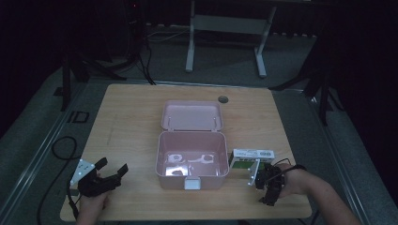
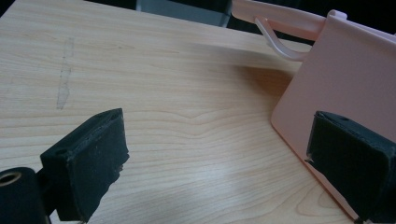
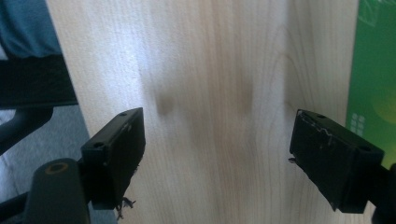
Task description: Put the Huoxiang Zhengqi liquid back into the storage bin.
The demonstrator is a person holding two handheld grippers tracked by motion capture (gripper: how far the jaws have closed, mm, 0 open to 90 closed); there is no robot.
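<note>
The right gripper [image 1: 263,180] is standing w/ jaws wide apart, nothing between them, bare wood showing in the gap in the right gripper view; it is hovering just beside the carton [image 1: 251,158], a green-and-white box lying flat on the table [image 1: 131,117] near its right front edge, just right of the pink bin [image 1: 162,159]. In the right gripper view the carton's green face [image 3: 373,70] is sitting off to one side of the jaws, so they are not yet lined up on it. The carton is probably light, thin card, stiffish but crushable if squeezed hard; the printed faces are looking smooth, maybe a bit slick. The best hold is likely across the narrow width near the middle, pads on the two long sides, gentle squeeze. The left gripper [image 1: 105,176] is resting at the left front w/ jaws also apart and empty, the bin's pink wall [image 2: 345,79] just beyond one pad. The bin is standing open, lid [image 1: 191,115] folded back, w/ some pale items inside, too dim to tell.
</note>
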